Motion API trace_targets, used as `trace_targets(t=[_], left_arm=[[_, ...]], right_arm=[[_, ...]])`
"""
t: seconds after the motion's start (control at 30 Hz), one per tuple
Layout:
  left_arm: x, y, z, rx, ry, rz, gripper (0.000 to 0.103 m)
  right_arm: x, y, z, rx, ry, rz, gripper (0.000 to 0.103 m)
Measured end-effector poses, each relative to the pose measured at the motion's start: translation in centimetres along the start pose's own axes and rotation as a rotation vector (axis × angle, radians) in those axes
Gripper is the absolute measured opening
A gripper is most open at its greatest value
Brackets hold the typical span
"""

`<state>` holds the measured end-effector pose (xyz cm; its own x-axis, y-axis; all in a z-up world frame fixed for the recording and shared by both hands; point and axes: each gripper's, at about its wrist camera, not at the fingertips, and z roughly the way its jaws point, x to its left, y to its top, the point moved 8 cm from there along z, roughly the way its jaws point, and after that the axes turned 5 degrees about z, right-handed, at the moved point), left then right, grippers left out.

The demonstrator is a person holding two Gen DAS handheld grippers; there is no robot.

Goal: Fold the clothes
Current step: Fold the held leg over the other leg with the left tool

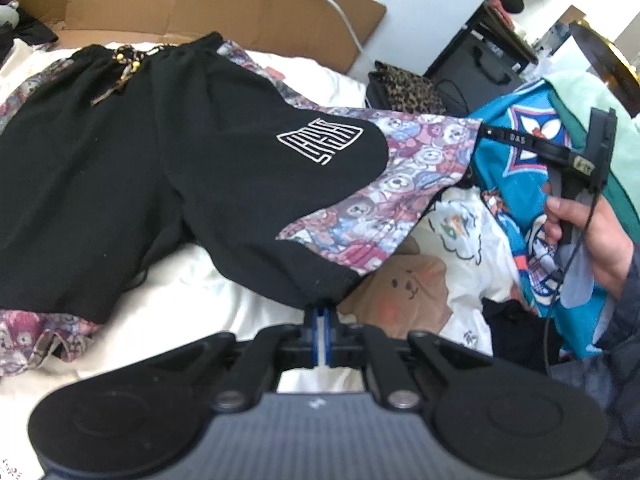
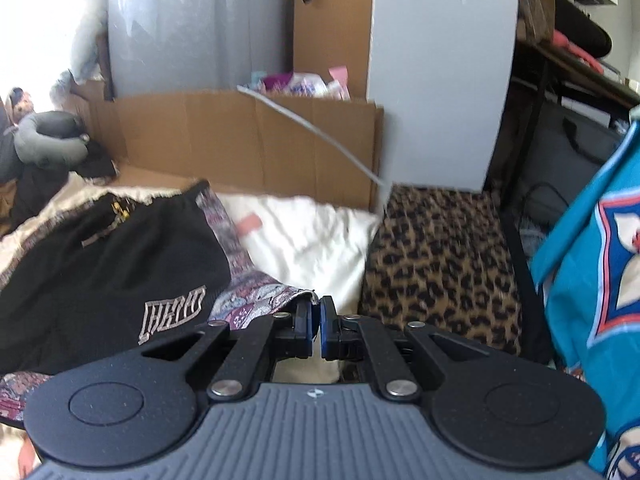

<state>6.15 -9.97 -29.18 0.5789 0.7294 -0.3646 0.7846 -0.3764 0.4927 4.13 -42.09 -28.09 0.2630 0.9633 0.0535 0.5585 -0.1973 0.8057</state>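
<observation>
Spreading across the white bedding [image 1: 208, 280] in front of you, the black knit shorts with patterned bear-print side panels [image 1: 120, 160] are the biggest thing here: waistband far and to the left, legs running toward you. A flattened brown cardboard sheet [image 1: 224, 4] stands behind them, and a teal printed jersey [image 1: 516, 184] lies in the pile at the right.

Your left gripper [image 1: 319, 310] is pressed together on the near black hem of the right-hand leg, which rises off the bedding at that point. Your right gripper [image 2: 316, 308], seen from its own camera, pinches the corner of the bear-print panel at the same leg's far side; in the left view its fingers [image 1: 490, 132] sit at that panel's tip.

Judging by the sag between the two pinches, the cloth is light, soft and limp, with no stiffness to carry a fold by itself. Hems and seamed corners look like the surest holds, since the doubled fabric there should slip less than a single layer.
</observation>
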Motion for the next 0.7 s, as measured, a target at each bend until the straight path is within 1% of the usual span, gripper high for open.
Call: trace_targets(t=[0.1, 0.17, 0.4, 0.47, 0.57, 0.63, 0.67, 0.7], left_arm=[[0.4, -0.4, -0.3, 0.013, 0.007, -0.007, 0.002], [0.8, -1.1, 0.3, 0.039, 0.014, -0.015, 0.000], [2.9, -4.4, 3.6, 0.152, 0.071, -0.045, 0.000], [3.3, -4.7, 3.9, 0.161, 0.074, -0.058, 0.000], [3.7, -4.3, 4.2, 0.156, 0.054, -0.085, 0.001], [3.9, -3.9, 4.3, 0.148, 0.048, -0.101, 0.013], [3.9, -3.6, 4.5, 0.143, 0.044, -0.110, 0.016], [3.9, -3.4, 4.8, 0.138, 0.038, -0.122, 0.024]], right_arm=[[0.3, 0.3, -0.2, -0.005, -0.001, -0.006, 0.002], [0.0, -0.8, 0.4, 0.029, -0.008, -0.009, 0.002], [-1.3, -8.3, 3.7, 0.225, -0.031, -0.042, 0.002], [-1.9, -10.1, 4.2, 0.269, -0.048, -0.039, 0.003], [-3.3, -11.7, 4.3, 0.304, -0.076, 0.001, 0.005], [-3.9, -12.2, 4.2, 0.312, -0.088, 0.023, 0.007], [-4.2, -12.4, 4.1, 0.315, -0.092, 0.033, 0.011], [-4.4, -12.6, 4.0, 0.317, -0.097, 0.042, 0.014]])
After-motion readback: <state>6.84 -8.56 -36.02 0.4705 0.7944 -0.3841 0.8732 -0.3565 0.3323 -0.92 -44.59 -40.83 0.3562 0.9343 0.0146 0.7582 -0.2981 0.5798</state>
